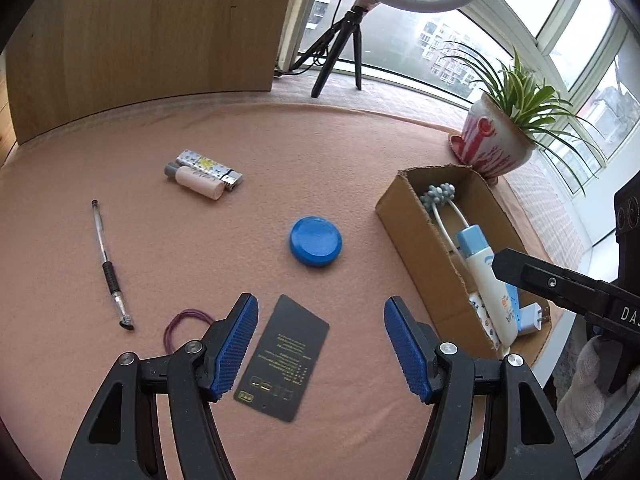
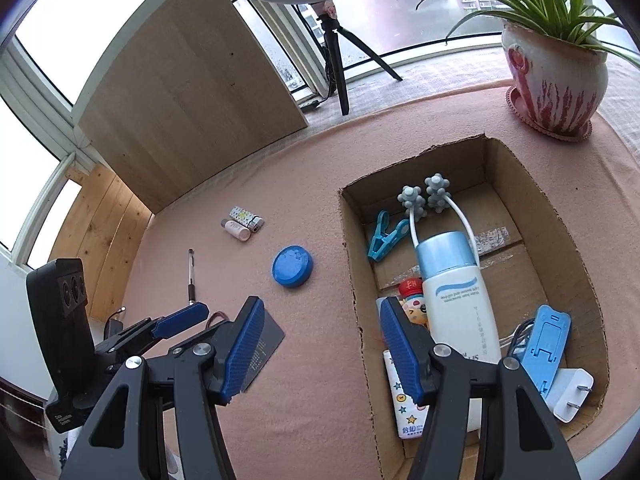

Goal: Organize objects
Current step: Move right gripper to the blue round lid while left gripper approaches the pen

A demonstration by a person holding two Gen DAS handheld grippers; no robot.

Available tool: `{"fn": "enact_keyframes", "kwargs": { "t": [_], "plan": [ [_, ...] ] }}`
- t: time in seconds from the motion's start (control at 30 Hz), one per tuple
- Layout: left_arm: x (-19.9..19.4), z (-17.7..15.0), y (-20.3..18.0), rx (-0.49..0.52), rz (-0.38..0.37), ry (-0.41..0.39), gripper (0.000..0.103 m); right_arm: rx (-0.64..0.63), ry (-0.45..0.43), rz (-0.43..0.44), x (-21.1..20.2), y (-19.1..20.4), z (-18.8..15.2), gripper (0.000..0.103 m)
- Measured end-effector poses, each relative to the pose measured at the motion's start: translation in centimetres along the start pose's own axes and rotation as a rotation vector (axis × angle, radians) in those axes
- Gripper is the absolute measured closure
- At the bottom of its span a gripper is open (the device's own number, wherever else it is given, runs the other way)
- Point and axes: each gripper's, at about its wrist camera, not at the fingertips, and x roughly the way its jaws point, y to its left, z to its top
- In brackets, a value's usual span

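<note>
— Why are our left tongs (image 1: 320, 344) spread wide and empty?
— We judge they're straddling the black card (image 1: 284, 356) flat on the tabletop (image 1: 360, 140).
— And our right tongs (image 2: 322, 350)?
— Gaping, empty, over the box (image 2: 560, 208) rim, where the sorted things lie.
</note>
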Motion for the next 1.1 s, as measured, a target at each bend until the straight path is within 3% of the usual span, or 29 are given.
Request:
{"fn": "enact_keyframes", "kwargs": {
  "t": [0.43,0.5,0.73,1.1],
  "plan": [
    [0.1,0.2,12.4,-0.209,0.102,0.018,0.035,-0.133,0.1,-0.009,6.1,6.4,1.1,0.046],
    [0.4,0.6,13.6,-0.227,0.113,0.02,0.04,-0.154,0.117,-0.025,7.4,7.1,1.4,0.046],
    [2.1,2.1,16.4,-0.254,0.161,0.045,0.046,-0.163,0.18,-0.081,11.8,7.7,2.7,0.046],
    [5.1,2.7,17.6,-0.261,0.177,0.079,0.061,-0.167,0.253,-0.155,16.6,6.9,4.5,0.046]
  ]
}}
